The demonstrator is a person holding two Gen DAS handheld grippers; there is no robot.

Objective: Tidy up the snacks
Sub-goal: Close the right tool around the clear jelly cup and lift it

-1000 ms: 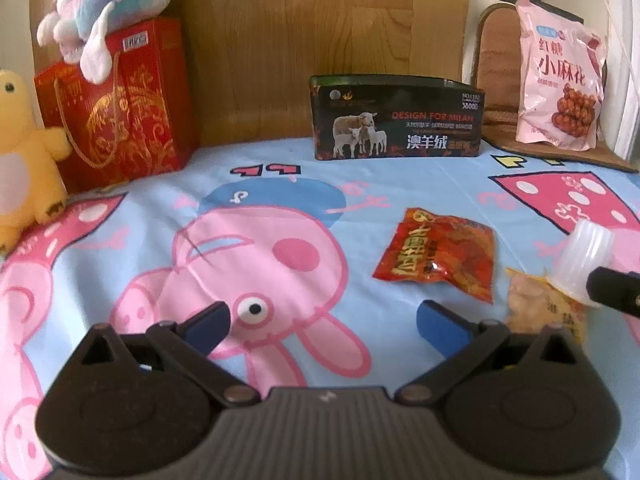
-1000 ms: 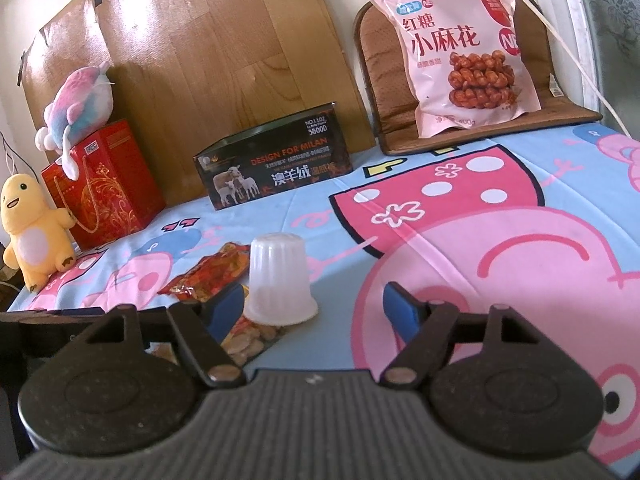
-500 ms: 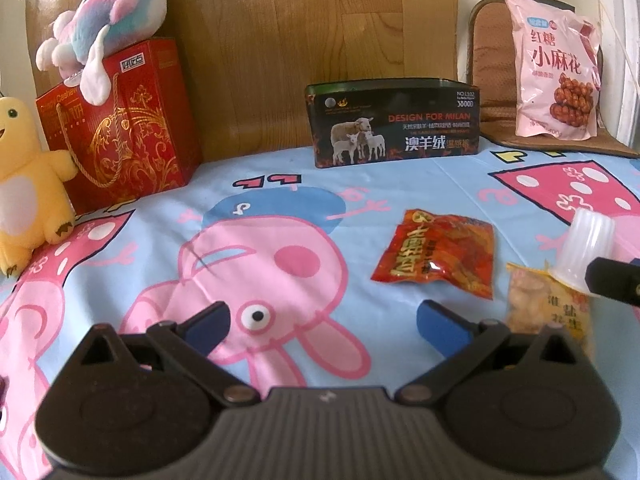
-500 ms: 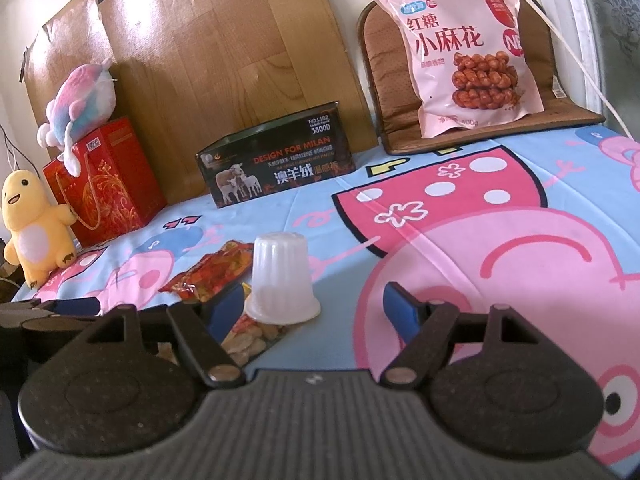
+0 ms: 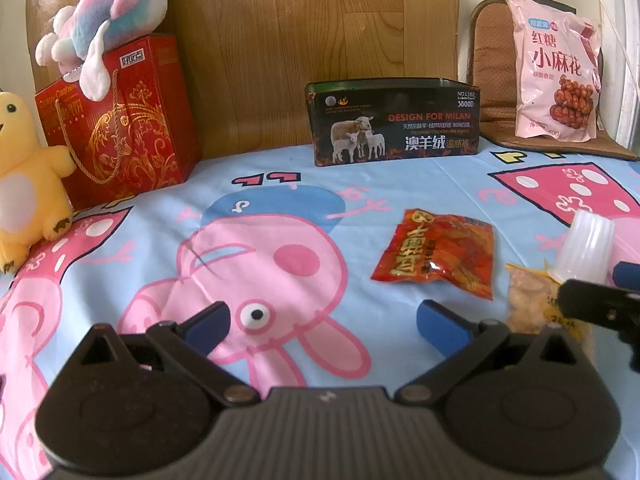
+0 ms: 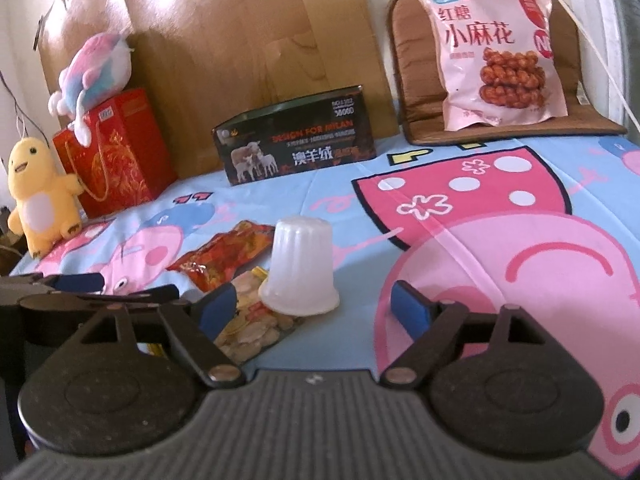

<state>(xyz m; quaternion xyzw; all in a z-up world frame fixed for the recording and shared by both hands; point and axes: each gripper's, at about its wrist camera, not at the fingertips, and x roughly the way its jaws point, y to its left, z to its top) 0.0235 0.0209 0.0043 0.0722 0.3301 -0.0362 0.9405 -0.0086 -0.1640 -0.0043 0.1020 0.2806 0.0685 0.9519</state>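
A: Anything different at the right gripper (image 6: 313, 306)?

B: Opening wider than a second ago. Nothing pinched. Upturned white ribbed plastic cup (image 6: 300, 268) standing between the tips, closer to the left one, with no pad on it.

A: Resting on what?

B: Partly on a clear packet of pale snack pieces (image 6: 256, 324), just under and left of the tips. Otherwise on the blue cartoon-printed sheet (image 6: 352, 200). Crinkled red-orange foil packet (image 6: 226, 256) ahead and to the left, clear of both jaws.

A: And the left gripper (image 5: 325, 322)?

B: Spread as before, empty, not shifted. Same foil packet ahead and right of it, beyond the tips.

A: Meaning for the tidying?

B: Probably lining up to take the cup, with the extra spread to clear its flared rim. No snack put away yet, judging by the scatter. Dark sheep-printed tin (image 6: 296, 146) far ahead looks a likely destination, though only a guess.
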